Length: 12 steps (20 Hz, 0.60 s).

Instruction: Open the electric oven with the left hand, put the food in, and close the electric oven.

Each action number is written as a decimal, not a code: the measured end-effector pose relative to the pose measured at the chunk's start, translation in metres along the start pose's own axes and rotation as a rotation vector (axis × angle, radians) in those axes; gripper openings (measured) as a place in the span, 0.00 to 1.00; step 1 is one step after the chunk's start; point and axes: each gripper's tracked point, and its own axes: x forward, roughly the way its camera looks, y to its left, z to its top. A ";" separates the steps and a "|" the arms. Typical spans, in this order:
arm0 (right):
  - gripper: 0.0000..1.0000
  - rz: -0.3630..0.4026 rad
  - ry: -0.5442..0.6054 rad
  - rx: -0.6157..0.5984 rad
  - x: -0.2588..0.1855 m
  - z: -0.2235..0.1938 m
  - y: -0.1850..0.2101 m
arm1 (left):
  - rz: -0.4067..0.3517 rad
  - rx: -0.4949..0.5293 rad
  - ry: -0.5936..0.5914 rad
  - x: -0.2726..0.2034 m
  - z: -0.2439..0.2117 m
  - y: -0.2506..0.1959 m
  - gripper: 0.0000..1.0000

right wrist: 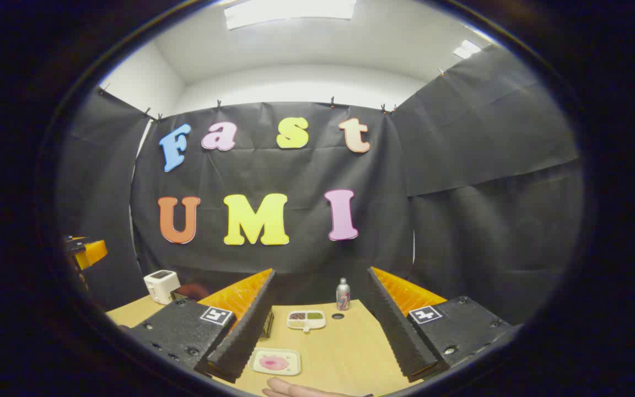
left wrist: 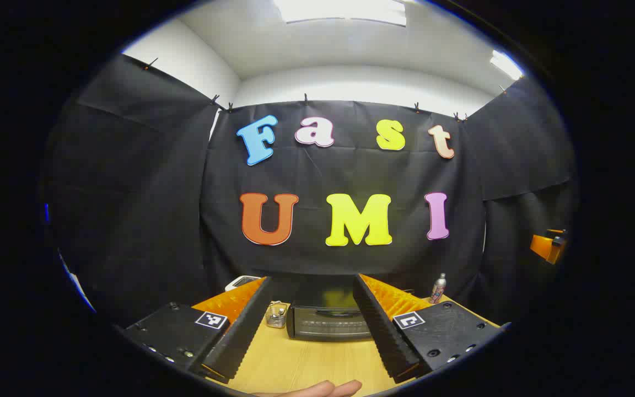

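Note:
The electric oven [left wrist: 326, 317] is a dark box with a closed glass door, standing at the back of the wooden table [left wrist: 301, 364] in the left gripper view. My left gripper [left wrist: 313, 353] is open, well short of the oven, its fingers framing it. In the right gripper view a small square plate with pink food [right wrist: 275, 361] lies on the table near the front. My right gripper [right wrist: 323, 361] is open above the table, with the plate just inside its left finger. Part of the other gripper [right wrist: 86, 251] shows at the far left of the right gripper view.
A small wire basket [left wrist: 276, 315] stands left of the oven. A can [right wrist: 343, 294] stands at the back, a divided snack tray [right wrist: 306, 318] in front of it, a white toaster [right wrist: 161, 285] at the back left. A person's fingers [left wrist: 323, 389] show at the bottom edge.

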 end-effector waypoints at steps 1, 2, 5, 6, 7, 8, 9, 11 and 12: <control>0.97 0.003 0.000 -0.003 -0.001 0.001 0.001 | 0.001 0.004 -0.001 0.000 -0.002 -0.001 0.93; 0.97 0.005 -0.001 -0.006 -0.002 0.001 0.000 | -0.005 0.001 0.003 0.000 -0.004 -0.003 0.93; 0.97 0.024 0.002 -0.011 -0.005 0.001 0.004 | -0.021 0.013 0.022 -0.001 -0.012 -0.008 0.93; 0.97 0.030 0.006 -0.012 -0.005 0.000 0.003 | -0.020 0.023 0.023 -0.002 -0.012 -0.008 0.93; 0.97 0.034 0.009 -0.012 -0.006 -0.001 0.003 | -0.019 0.033 0.023 -0.002 -0.012 -0.008 0.94; 0.97 0.034 0.010 -0.011 -0.007 -0.002 0.002 | -0.021 0.039 0.023 -0.002 -0.013 -0.009 0.94; 0.97 0.032 0.007 -0.013 -0.006 0.000 0.001 | -0.022 0.038 0.021 -0.003 -0.013 -0.010 0.94; 0.97 0.022 -0.005 -0.021 -0.006 0.003 -0.004 | -0.024 0.028 0.018 -0.003 -0.011 -0.011 0.94; 0.97 0.017 -0.007 -0.025 -0.007 0.001 -0.005 | -0.032 0.023 0.010 -0.005 -0.010 -0.014 0.94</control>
